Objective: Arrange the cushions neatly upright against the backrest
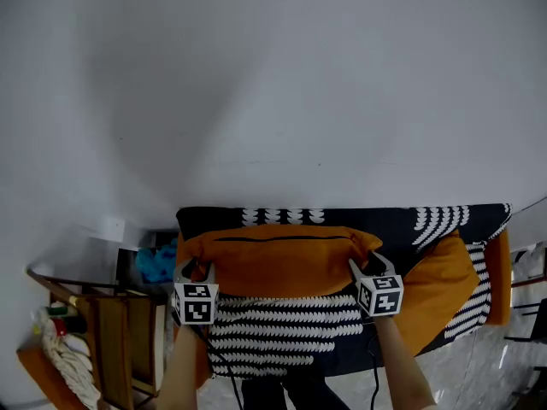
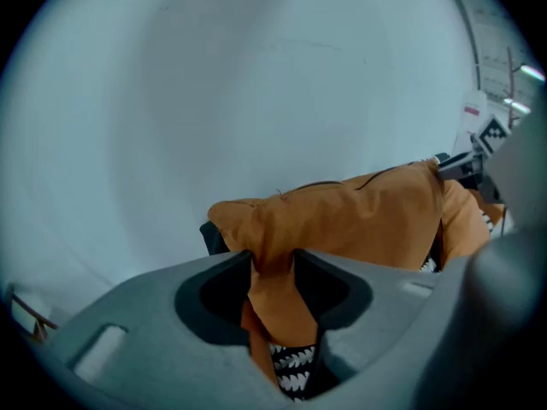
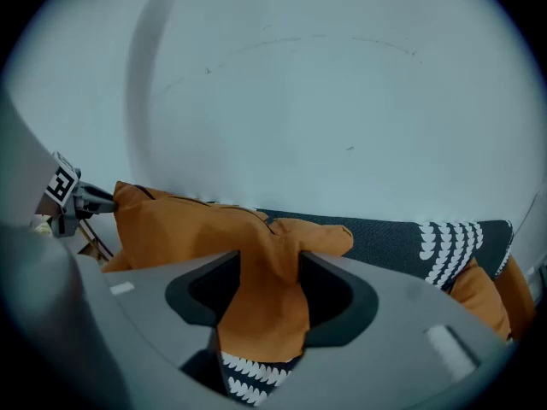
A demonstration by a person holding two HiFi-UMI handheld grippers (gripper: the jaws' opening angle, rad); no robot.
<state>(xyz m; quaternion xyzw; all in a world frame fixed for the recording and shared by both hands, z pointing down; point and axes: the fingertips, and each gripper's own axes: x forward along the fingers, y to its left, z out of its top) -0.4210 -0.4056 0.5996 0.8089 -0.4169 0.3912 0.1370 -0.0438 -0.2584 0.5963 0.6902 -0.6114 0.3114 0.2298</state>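
A long orange cushion (image 1: 282, 259) stands on its edge, zip side up, against the dark patterned backrest (image 1: 393, 225) of the sofa. My left gripper (image 1: 197, 269) is at the cushion's left top corner and my right gripper (image 1: 369, 263) at its right top corner. In the left gripper view the jaws (image 2: 273, 259) stand apart with a fold of the orange cushion (image 2: 359, 216) lying between them. The right gripper view shows the same: its jaws (image 3: 269, 259) stand apart around the corner of the orange cushion (image 3: 171, 225). A second orange cushion (image 1: 440, 284) leans slanted at the sofa's right end.
The sofa seat (image 1: 282, 323) has a dark cover with white scallop stripes. A plain white wall rises right behind the backrest. A wooden rack (image 1: 111, 331) and a blue bundle (image 1: 158, 263) stand left of the sofa.
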